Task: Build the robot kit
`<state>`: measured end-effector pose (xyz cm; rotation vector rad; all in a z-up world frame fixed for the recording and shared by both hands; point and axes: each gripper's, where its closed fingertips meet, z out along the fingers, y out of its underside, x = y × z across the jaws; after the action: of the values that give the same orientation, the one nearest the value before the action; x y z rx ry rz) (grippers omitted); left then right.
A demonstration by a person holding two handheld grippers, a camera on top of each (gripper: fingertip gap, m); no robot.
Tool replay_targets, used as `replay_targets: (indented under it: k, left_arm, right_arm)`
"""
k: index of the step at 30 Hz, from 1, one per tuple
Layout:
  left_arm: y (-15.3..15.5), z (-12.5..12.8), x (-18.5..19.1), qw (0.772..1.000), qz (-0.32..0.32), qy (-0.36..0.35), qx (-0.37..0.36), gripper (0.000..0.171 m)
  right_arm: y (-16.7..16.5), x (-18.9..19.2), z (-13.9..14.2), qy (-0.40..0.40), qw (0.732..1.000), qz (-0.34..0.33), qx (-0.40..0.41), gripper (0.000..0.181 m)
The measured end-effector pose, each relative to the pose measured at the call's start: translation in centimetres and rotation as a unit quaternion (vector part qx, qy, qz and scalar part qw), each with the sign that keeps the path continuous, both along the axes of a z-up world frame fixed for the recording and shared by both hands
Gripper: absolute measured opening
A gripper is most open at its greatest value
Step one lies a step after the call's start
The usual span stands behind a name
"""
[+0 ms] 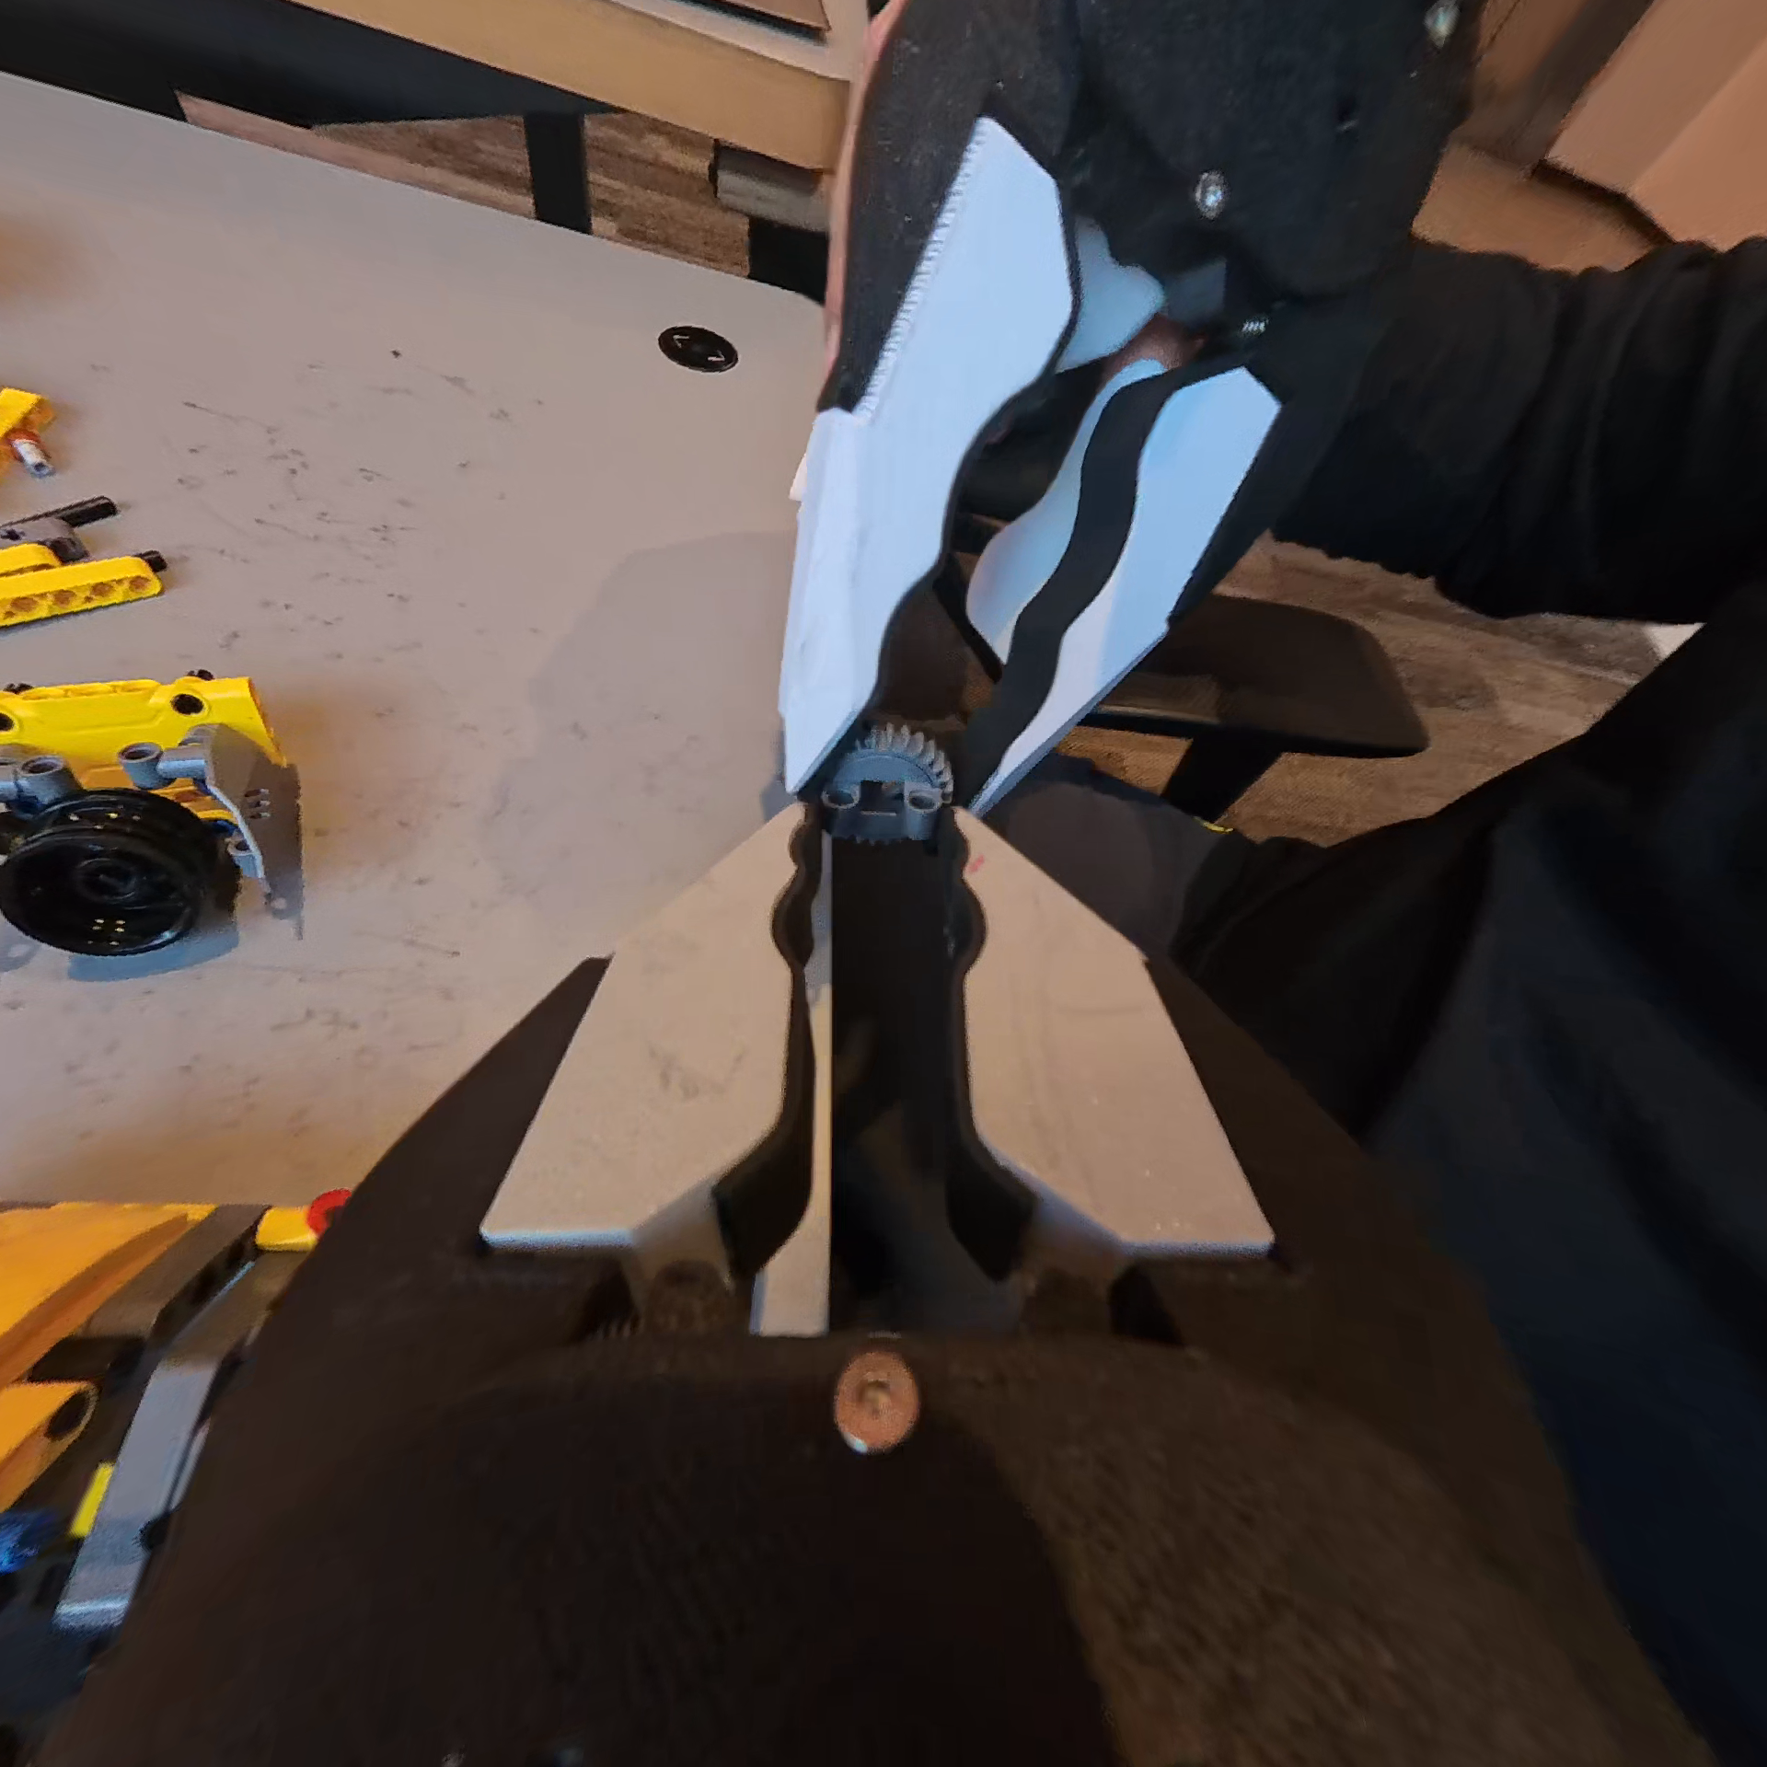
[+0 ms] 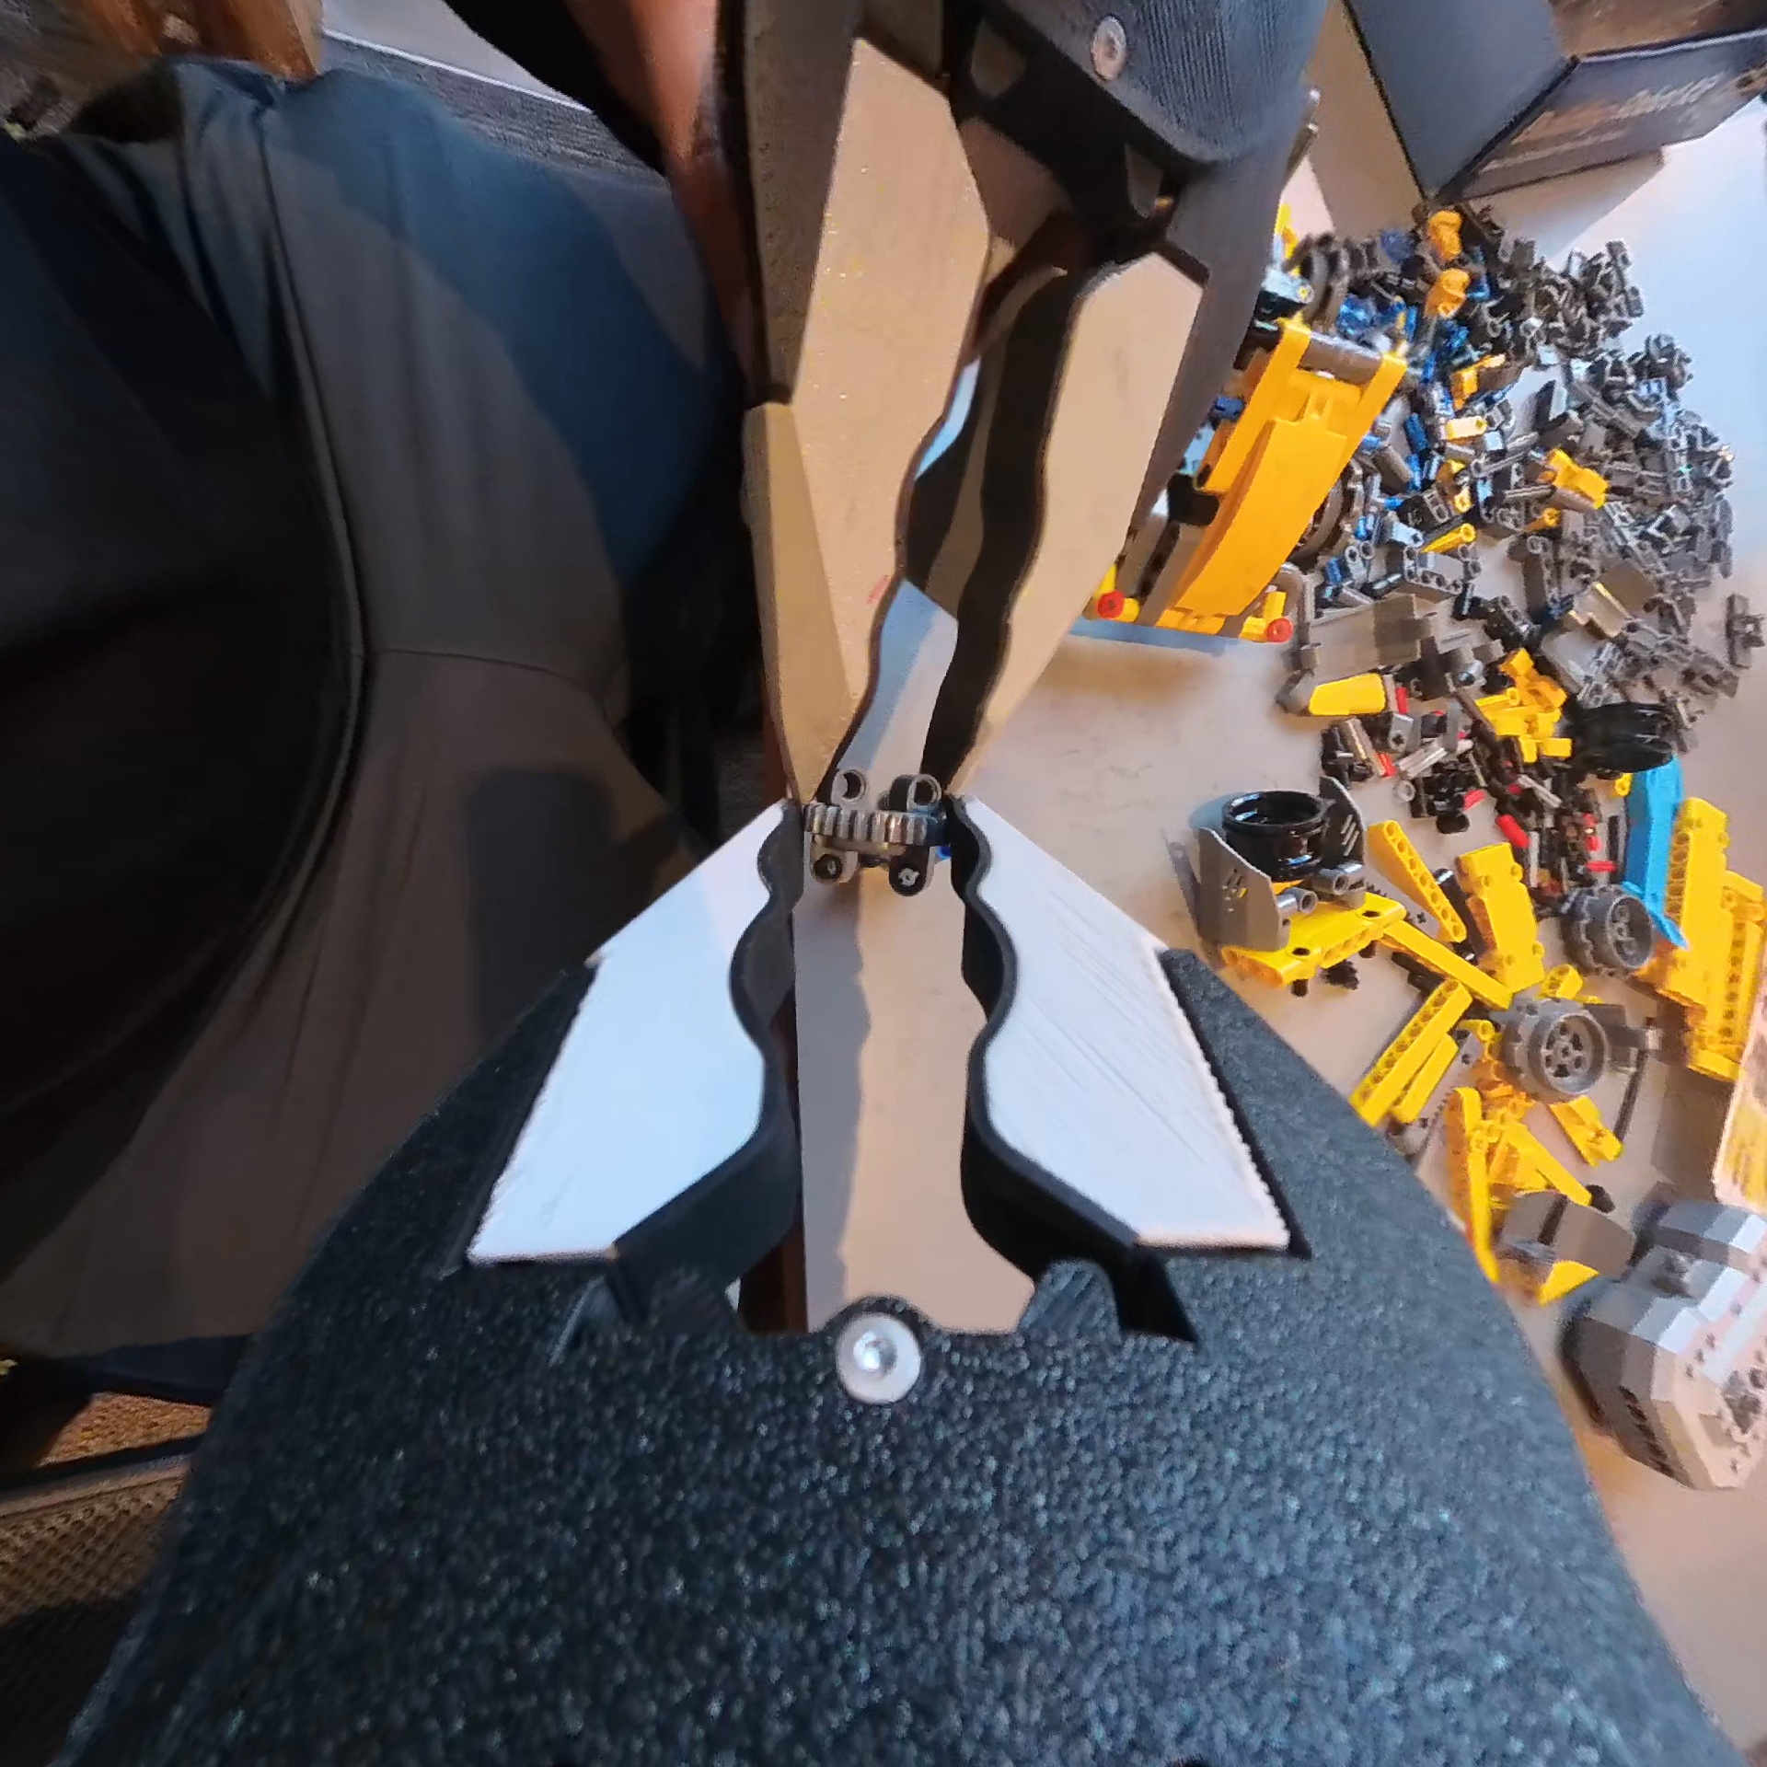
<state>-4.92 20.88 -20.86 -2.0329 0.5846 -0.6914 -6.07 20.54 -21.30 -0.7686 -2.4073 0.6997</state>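
I have both sets of jaws pinched on one small piece: a grey gear assembly (image 1: 887, 786), a toothed wheel sitting in a dark pin-hole frame. My left gripper (image 1: 884, 813) clamps it from below in the left wrist view, and my right gripper (image 2: 875, 841) clamps the same piece, whose teeth show edge-on in the right wrist view (image 2: 872, 830). In each view the other gripper comes in from twelve o'clock, tips meeting mine on the part. The piece is held in the air just off the near edge of the bench (image 1: 459, 497), over my dark-clothed lap.

As far as I can judge, the gear and frame are already joined and lifted clear; whether they are being pressed together or pulled apart I cannot tell.

Round about: in the left wrist view a yellow-and-grey wheel housing with a black tyre (image 1: 134, 822) lies at nine o'clock, with yellow beams (image 1: 72, 583) above it. In the right wrist view a big heap of loose yellow, grey and black bricks (image 2: 1530, 669) spreads from two to four o'clock, with a part-built yellow model (image 2: 1272, 478) at one o'clock and a dark box (image 2: 1568, 86) beyond. Nothing crowds the held piece except the four fingertips, which hide most of it.
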Motion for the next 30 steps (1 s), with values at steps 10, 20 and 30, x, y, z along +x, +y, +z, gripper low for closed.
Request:
replay_targets:
  k: [10,20,30]
  left_arm:
    - [-0.8,0.4,0.2,0.993,-0.049,0.064,0.082,0.021]
    - [-0.2,-0.4,-0.4,0.991,-0.023,0.091,0.098,0.003]
    - [-0.2,1.6,-0.5,0.973,-0.007,0.152,0.175,0.020]
  right_arm:
    - [-1.1,0.5,1.2,-0.053,0.979,0.005,-0.199,0.030]
    - [-0.7,0.4,0.9,-0.074,0.942,-0.006,-0.329,0.030]
    - [-0.2,-0.2,2.2,-0.060,0.896,-0.020,-0.439,0.029]
